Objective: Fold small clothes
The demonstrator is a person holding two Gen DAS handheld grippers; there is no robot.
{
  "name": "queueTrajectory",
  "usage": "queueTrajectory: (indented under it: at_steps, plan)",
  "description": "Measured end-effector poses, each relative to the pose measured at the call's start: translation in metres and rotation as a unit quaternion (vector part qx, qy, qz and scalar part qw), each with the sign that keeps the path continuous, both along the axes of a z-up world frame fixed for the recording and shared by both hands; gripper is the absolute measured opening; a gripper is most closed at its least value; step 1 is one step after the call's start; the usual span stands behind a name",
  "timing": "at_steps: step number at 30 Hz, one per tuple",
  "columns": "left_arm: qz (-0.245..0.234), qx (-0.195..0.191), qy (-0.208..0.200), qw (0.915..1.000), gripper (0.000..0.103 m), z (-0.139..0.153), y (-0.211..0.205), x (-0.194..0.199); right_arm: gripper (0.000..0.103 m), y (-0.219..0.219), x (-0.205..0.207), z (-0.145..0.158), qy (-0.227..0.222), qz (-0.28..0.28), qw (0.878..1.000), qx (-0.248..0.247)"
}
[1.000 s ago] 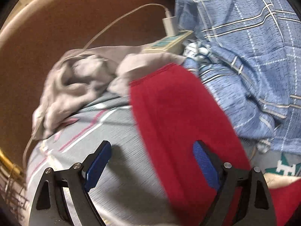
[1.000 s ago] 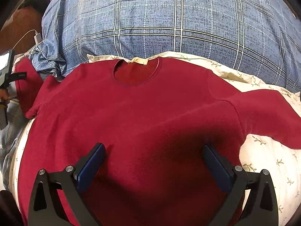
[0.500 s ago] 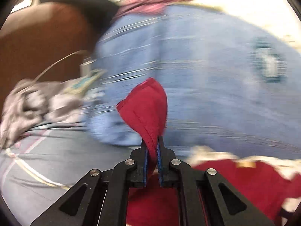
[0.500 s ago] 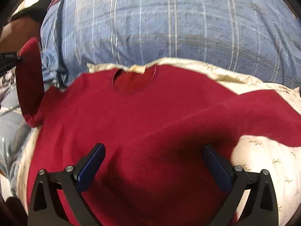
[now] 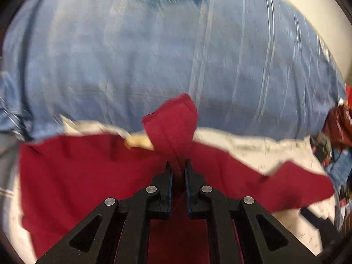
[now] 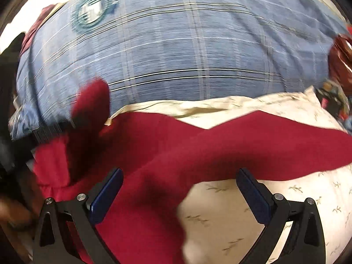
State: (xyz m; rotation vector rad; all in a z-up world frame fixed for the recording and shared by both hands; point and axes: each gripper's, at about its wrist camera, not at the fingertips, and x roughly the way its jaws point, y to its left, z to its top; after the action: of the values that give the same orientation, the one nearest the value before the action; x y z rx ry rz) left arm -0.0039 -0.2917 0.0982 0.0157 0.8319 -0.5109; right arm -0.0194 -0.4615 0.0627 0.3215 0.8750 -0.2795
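A dark red long-sleeved shirt (image 5: 83,171) lies spread on a cream patterned pillow (image 5: 259,151). My left gripper (image 5: 177,169) is shut on the shirt's left sleeve (image 5: 173,123) and holds it lifted over the shirt's body. In the right wrist view the lifted sleeve (image 6: 92,103) shows at the left, above the shirt (image 6: 176,154). My right gripper (image 6: 179,181) is open and empty, hovering above the shirt's lower part and the pillow (image 6: 242,220). The other sleeve (image 6: 297,140) lies stretched out to the right.
A large blue plaid quilt (image 6: 187,55) is piled behind the pillow and also fills the left wrist view (image 5: 176,55). Mixed coloured clothes (image 5: 336,136) lie at the far right. A dark shape (image 6: 8,154) stands at the left edge.
My left gripper closed on the sleeve and has swung it up and right, over the shirt's body. My right gripper stays open and has shifted slightly right above the shirt.
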Motion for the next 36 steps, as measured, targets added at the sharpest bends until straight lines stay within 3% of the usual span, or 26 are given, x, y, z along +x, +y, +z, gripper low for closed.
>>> queueTrajectory:
  at_steps: [2, 4, 6, 9, 14, 17, 21, 22, 23, 24, 25, 27, 31, 34, 36]
  plan:
    - [-0.005, 0.019, 0.022, 0.9996, 0.016, -0.011, -0.002, 0.002, 0.103, -0.011, -0.003, 0.001, -0.002, -0.013, 1.0, 0.009]
    - [-0.007, 0.021, 0.024, 0.9995, 0.028, -0.008, 0.003, 0.005, 0.103, -0.014, -0.006, 0.002, -0.005, -0.015, 1.0, 0.014]
    - [0.002, 0.02, 0.001, 0.9998, 0.05, 0.01, 0.026, -0.002, 0.103, -0.012, -0.005, 0.003, -0.008, -0.011, 1.0, 0.017]
    - [0.044, 0.029, -0.045, 0.9976, 0.069, 0.032, 0.073, -0.02, 0.103, -0.006, -0.005, 0.004, -0.015, 0.003, 1.0, 0.015]
    - [0.143, 0.071, -0.051, 0.9859, 0.072, 0.029, 0.151, -0.029, 0.103, 0.006, 0.005, 0.001, -0.015, 0.017, 1.0, -0.005]
    - [0.182, 0.072, -0.022, 0.9804, 0.072, 0.009, 0.17, -0.019, 0.101, 0.01, 0.02, -0.004, -0.007, 0.015, 1.0, -0.01]
    - [0.209, 0.093, -0.011, 0.9734, 0.073, -0.019, 0.169, 0.005, 0.101, 0.015, 0.054, -0.012, 0.008, 0.031, 0.999, -0.028]
    - [0.211, 0.099, -0.007, 0.9724, 0.074, -0.025, 0.168, 0.008, 0.093, 0.015, 0.064, -0.016, 0.016, 0.038, 0.999, -0.029]
    - [0.213, 0.102, -0.002, 0.9718, 0.074, -0.032, 0.168, 0.017, 0.066, 0.015, 0.077, -0.023, 0.032, 0.046, 0.998, -0.025]
    - [0.213, 0.102, 0.004, 0.9718, 0.074, -0.039, 0.17, 0.024, 0.045, 0.015, 0.088, -0.032, 0.053, 0.057, 0.997, -0.016]
    - [0.213, 0.098, 0.008, 0.9721, 0.074, -0.042, 0.169, 0.027, 0.007, 0.016, 0.096, -0.04, 0.073, 0.07, 0.995, -0.001]
    - [0.214, 0.099, 0.008, 0.9718, 0.074, -0.042, 0.167, 0.027, 0.009, 0.017, 0.101, -0.046, 0.085, 0.08, 0.993, 0.011]
    - [0.21, 0.112, -0.002, 0.9712, 0.074, -0.041, 0.16, 0.028, 0.008, 0.019, 0.086, -0.031, 0.039, 0.073, 0.996, -0.035]
    - [0.208, 0.123, -0.005, 0.9703, 0.074, -0.049, 0.158, 0.03, 0.003, 0.014, 0.093, -0.044, 0.066, 0.055, 0.995, -0.06]
    - [0.209, 0.123, -0.006, 0.9702, 0.074, -0.05, 0.157, 0.03, 0.003, 0.006, 0.095, -0.051, 0.083, 0.047, 0.994, -0.049]
